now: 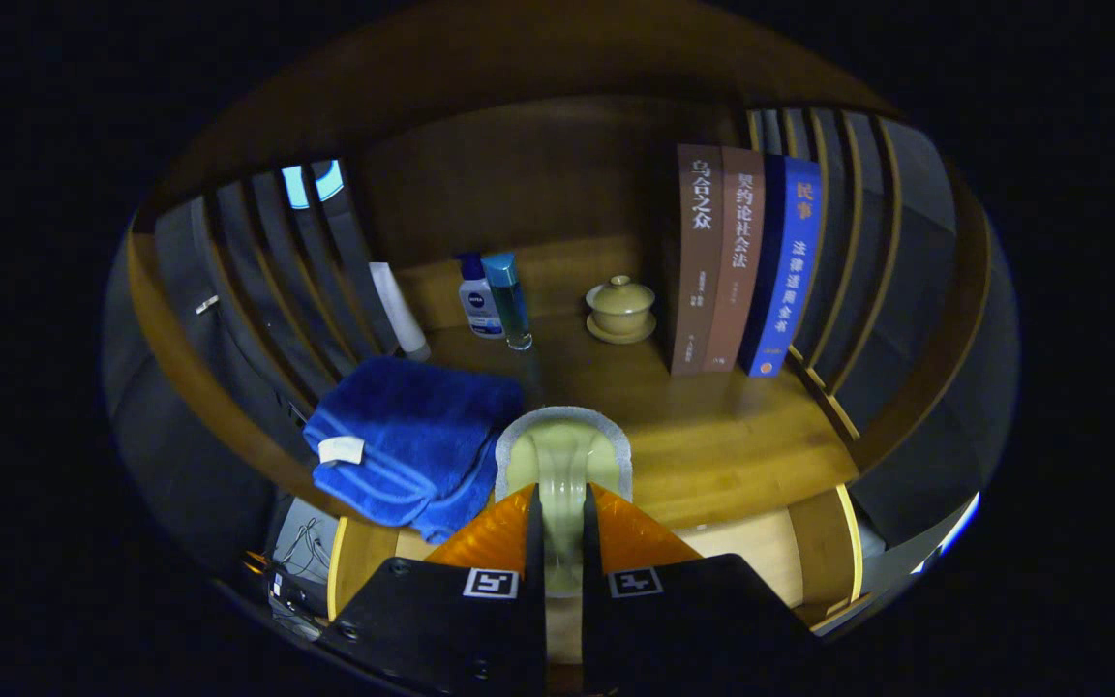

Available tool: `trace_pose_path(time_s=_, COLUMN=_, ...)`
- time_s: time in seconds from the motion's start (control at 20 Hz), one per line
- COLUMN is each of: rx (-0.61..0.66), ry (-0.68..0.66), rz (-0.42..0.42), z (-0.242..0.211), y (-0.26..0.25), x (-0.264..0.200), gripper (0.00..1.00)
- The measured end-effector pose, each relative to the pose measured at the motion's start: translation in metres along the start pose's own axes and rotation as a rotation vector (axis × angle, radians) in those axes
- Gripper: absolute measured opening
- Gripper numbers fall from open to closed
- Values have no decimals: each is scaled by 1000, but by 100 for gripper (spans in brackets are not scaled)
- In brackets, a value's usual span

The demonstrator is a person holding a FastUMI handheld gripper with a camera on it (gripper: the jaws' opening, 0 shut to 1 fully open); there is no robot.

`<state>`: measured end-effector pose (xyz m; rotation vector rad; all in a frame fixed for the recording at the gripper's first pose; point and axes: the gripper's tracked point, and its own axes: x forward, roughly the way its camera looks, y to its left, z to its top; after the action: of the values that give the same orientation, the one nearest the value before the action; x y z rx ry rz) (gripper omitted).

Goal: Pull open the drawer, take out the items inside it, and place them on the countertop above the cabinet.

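Both claw (pixel 562 513) fingers pinch a pale green slipper (pixel 564 450) at lower centre, over the worktop (pixel 712 426) beside the blue towel (pixel 403 436); lower it flat before letting go.

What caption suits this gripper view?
Gripper shut on a pale green scoop-like item, held over the wooden countertop beside a folded blue towel.
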<state>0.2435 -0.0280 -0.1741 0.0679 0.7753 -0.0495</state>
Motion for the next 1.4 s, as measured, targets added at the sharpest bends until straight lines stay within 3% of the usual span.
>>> trace_pose_path(time_s=0.4, rx=-1, ry=113, rz=-35, z=27, y=-6, x=82, gripper=19)
trace_pose_path(time_s=0.6, rx=1, ry=165, rz=-52, z=22, y=-8, x=103, gripper=19)
trace_pose_path(time_s=0.7, rx=10, ry=166, rz=-53, z=21, y=-10, x=105, gripper=24)
trace_pose_path(time_s=0.75, rx=19, ry=159, rz=-49, z=25, y=-8, x=103, gripper=27)
trace_pose_path(time_s=1.25, rx=27, ry=99, rz=-30, z=26, y=-5, x=74, gripper=100)
trace_pose_path(time_s=1.4, rx=44, ry=36, rz=-16, z=22, y=-2, x=50, gripper=100)
